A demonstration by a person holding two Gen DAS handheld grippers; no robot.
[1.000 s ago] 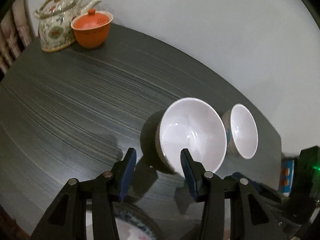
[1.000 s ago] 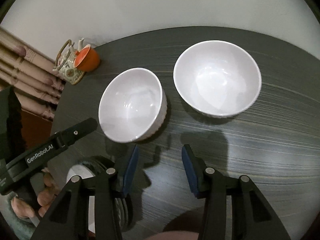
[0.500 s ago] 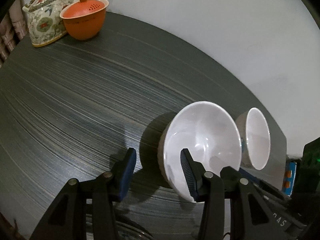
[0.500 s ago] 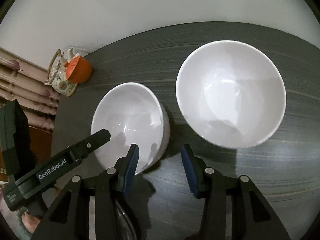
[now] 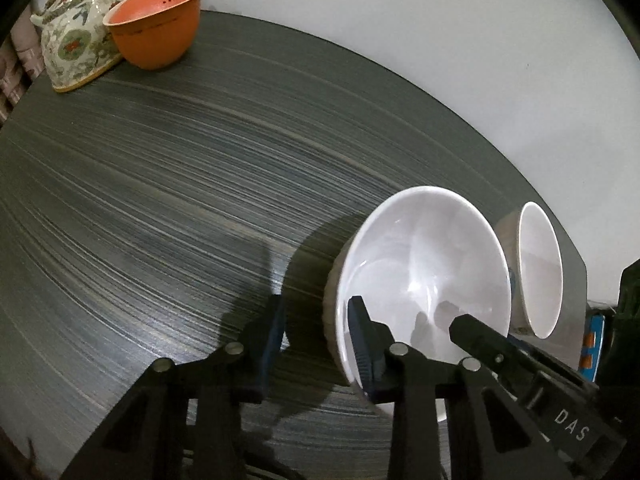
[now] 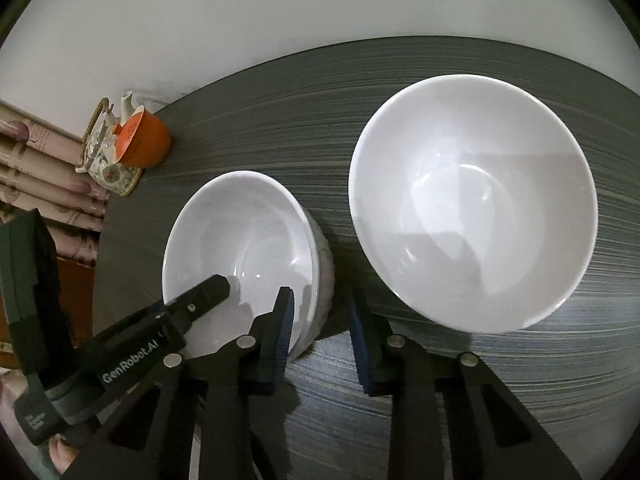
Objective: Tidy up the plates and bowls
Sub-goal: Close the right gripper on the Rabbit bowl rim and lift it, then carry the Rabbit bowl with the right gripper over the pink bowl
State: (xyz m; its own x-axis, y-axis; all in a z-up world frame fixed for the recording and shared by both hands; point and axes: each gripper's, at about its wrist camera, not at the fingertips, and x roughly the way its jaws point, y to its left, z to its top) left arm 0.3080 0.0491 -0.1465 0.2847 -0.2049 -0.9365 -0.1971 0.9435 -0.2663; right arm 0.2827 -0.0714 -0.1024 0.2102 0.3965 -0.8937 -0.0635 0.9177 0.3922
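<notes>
Two white bowls stand on the dark grey table (image 5: 168, 184). The nearer, smaller bowl (image 5: 424, 280) (image 6: 240, 248) has my left gripper (image 5: 316, 328) open astride its near rim, right finger inside, left finger outside. The larger bowl (image 6: 472, 200) (image 5: 538, 268) stands to its right. My right gripper (image 6: 320, 328) is open, its left finger over the smaller bowl's right rim, its right finger in the gap between the bowls. The left gripper's finger (image 6: 200, 292) shows inside the smaller bowl.
A flowered teapot (image 5: 76, 36) (image 6: 106, 148) and an orange lidded cup (image 5: 156, 28) (image 6: 144, 140) stand at the table's far left corner. A white wall (image 5: 440, 20) runs behind the table. A plate rim shows dimly below the right gripper's fingers.
Both grippers have moved forward to the smaller bowl. The left gripper's right finger now reaches inside its rim, and the right gripper's left finger now overlaps its right rim.
</notes>
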